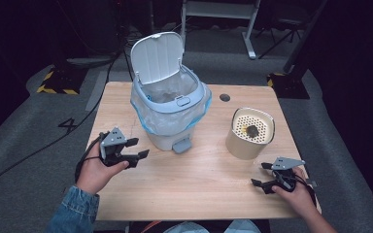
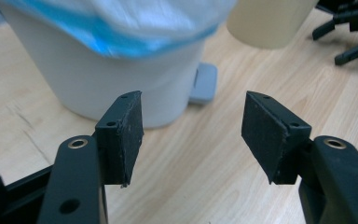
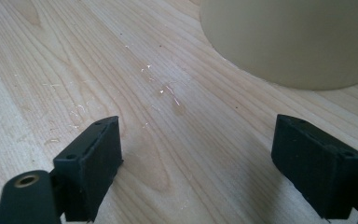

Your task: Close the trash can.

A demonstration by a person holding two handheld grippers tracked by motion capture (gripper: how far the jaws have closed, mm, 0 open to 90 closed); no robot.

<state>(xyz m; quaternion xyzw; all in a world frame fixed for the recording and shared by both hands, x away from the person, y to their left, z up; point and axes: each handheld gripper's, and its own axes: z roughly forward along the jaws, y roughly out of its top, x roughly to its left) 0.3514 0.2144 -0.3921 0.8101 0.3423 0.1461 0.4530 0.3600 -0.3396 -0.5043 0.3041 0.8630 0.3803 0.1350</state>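
My right gripper (image 1: 264, 175) rests wide open and empty just in front of the cream round canister with a perforated insert (image 1: 249, 133); my left gripper (image 1: 137, 148), also wide, sits beside the open white pedal bin (image 1: 167, 97). I judge this the approach; next, close on the canister's wall.

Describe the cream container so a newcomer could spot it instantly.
On the wooden table, look right of the white pedal bin with its lid up. The cream container stands there, just ahead of the right gripper. Its perforated insert holding a dark lump sets it apart.
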